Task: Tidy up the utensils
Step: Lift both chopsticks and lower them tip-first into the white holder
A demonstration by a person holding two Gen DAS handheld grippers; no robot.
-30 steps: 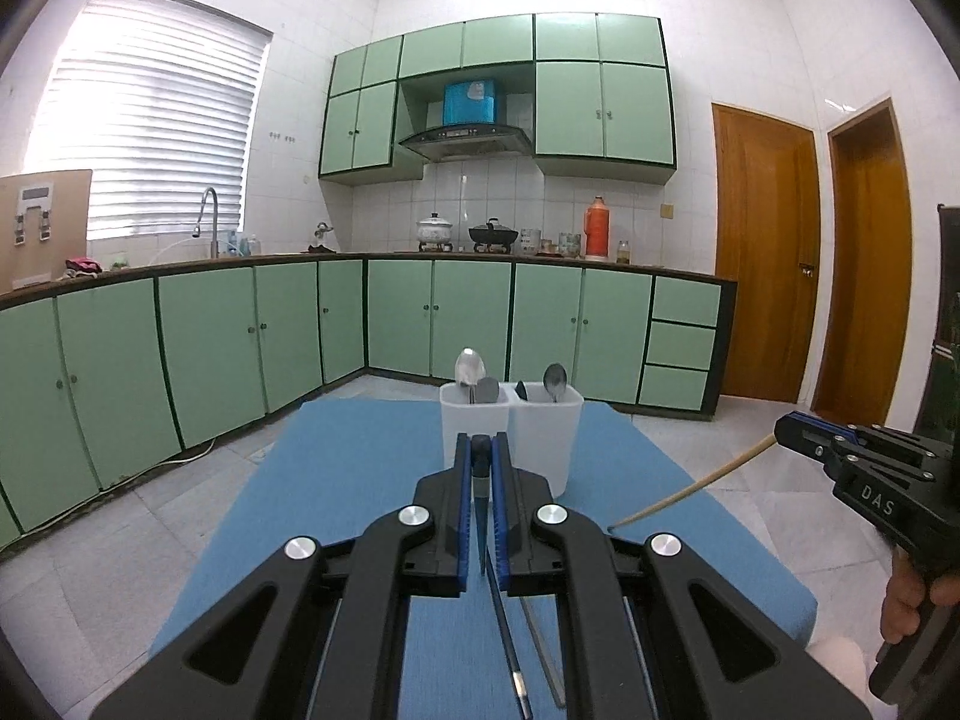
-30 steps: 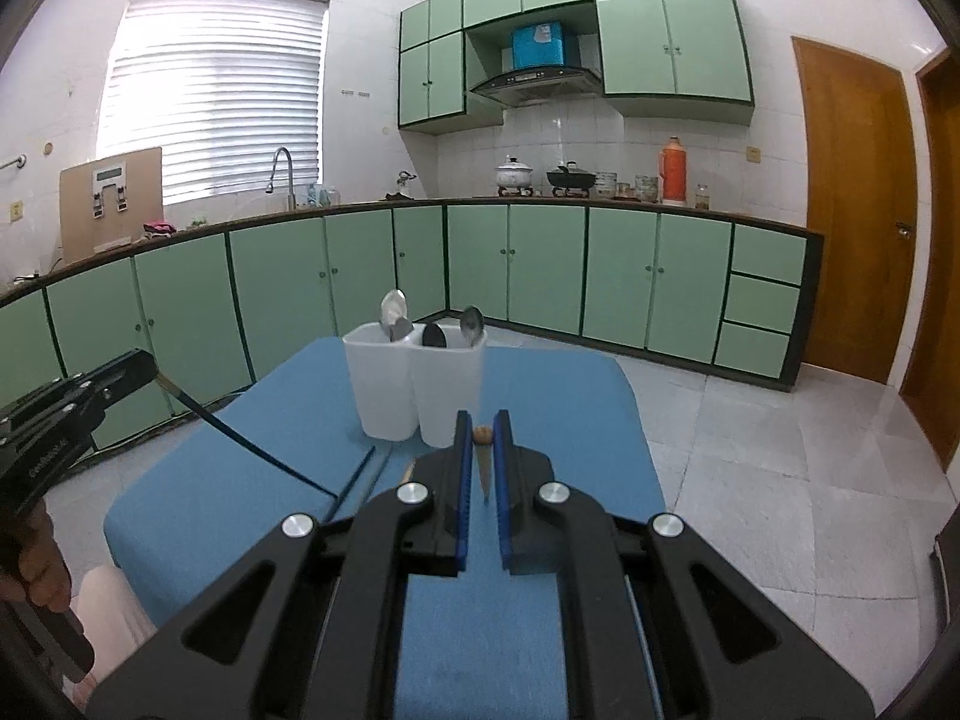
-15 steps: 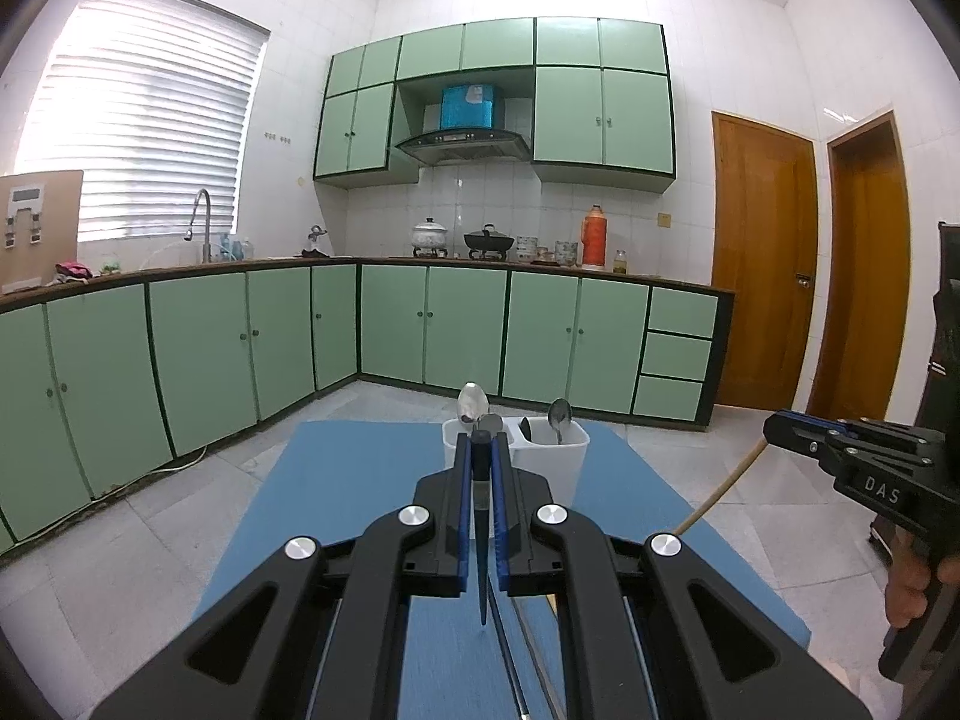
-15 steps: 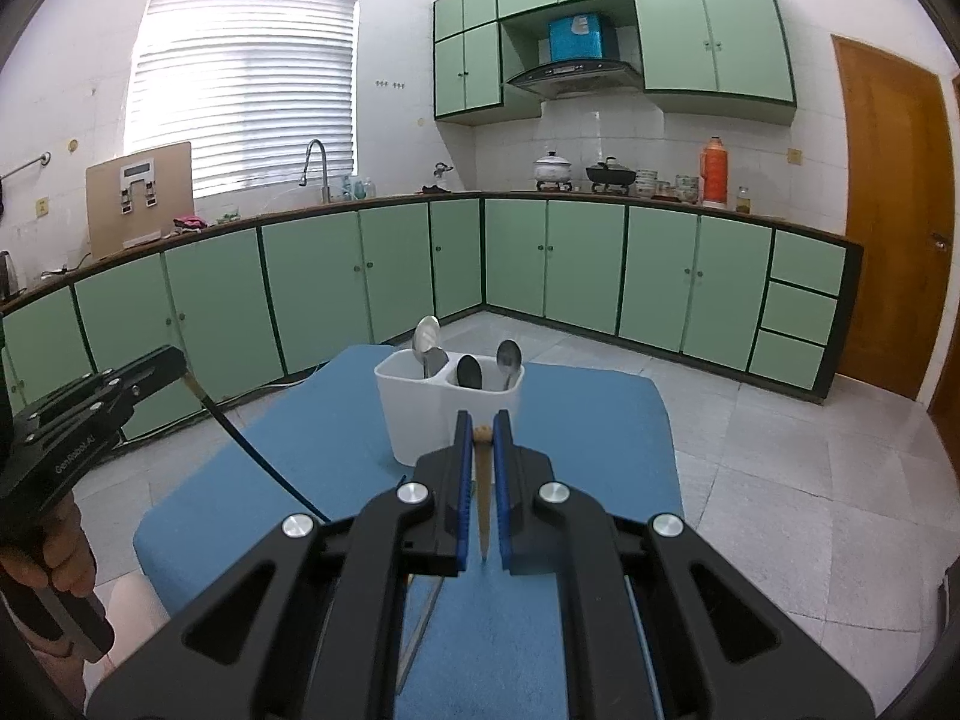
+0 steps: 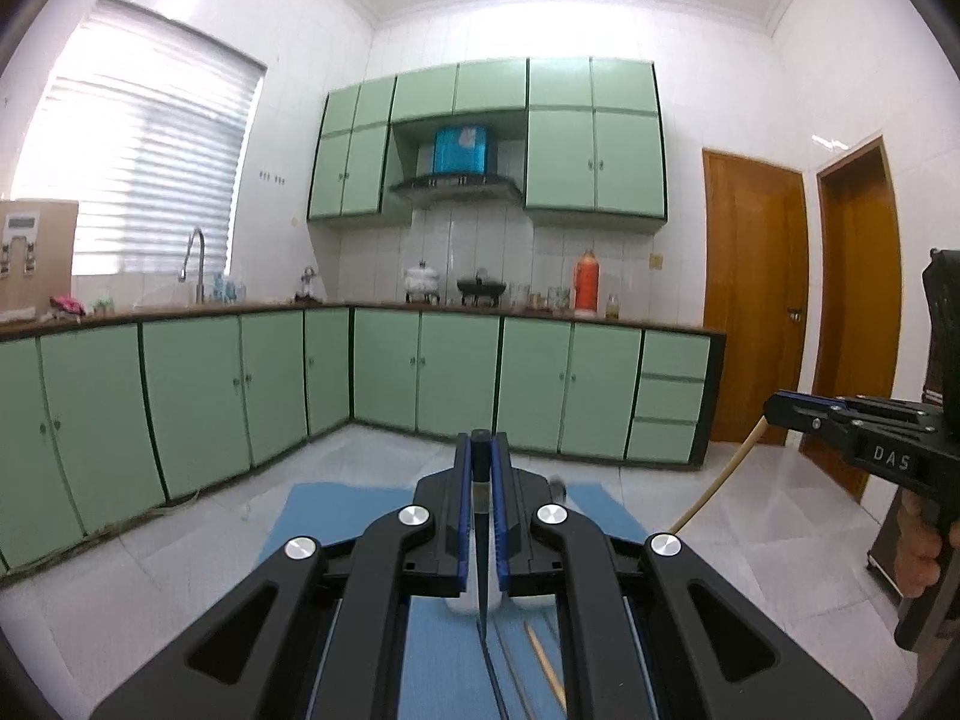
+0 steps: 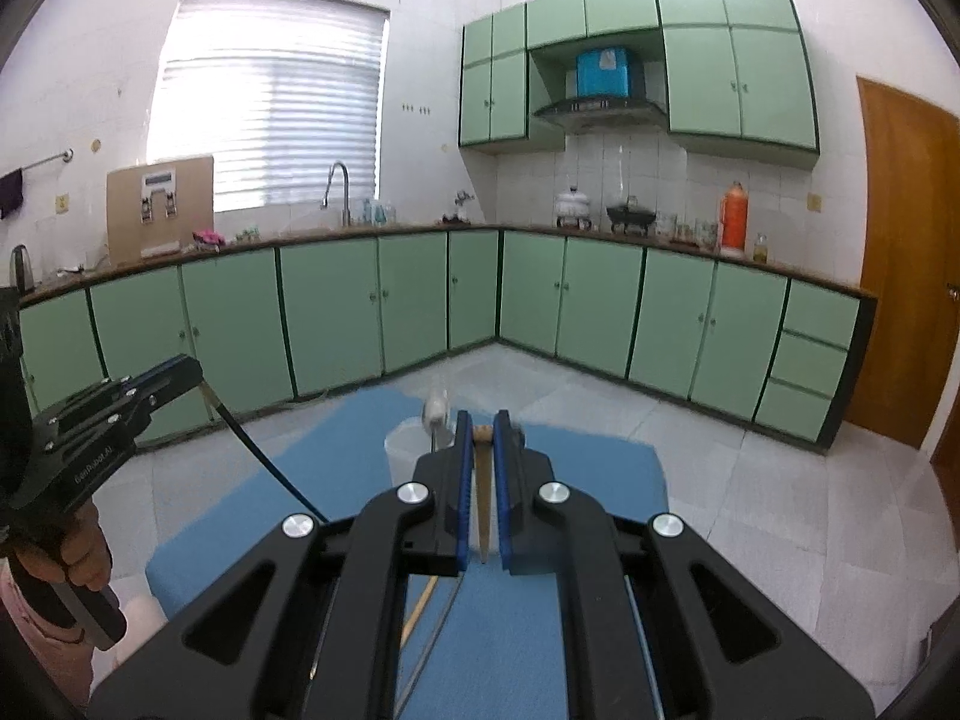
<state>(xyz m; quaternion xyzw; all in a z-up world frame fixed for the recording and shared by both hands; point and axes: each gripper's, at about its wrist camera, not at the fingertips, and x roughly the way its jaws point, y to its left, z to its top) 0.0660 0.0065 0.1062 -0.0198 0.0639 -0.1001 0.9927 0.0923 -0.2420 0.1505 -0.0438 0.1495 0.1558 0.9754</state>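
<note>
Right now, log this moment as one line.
left tool: shut on black chopstick | right tool: shut on wooden chopstick | white utensil holder: on blue mat

The grippers (image 5: 480, 468) (image 6: 483, 450) were matt black plastic with shiny metal screws. The chopstick (image 6: 482, 480) looked like pale wood. The holder (image 6: 403, 456) was smooth white plastic on a matt blue mat (image 6: 360, 456).

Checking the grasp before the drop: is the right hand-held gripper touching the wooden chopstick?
Touching. In the right wrist view the right hand-held gripper has its blue pads closed on the wooden chopstick, whose tip pokes out between them.
</note>
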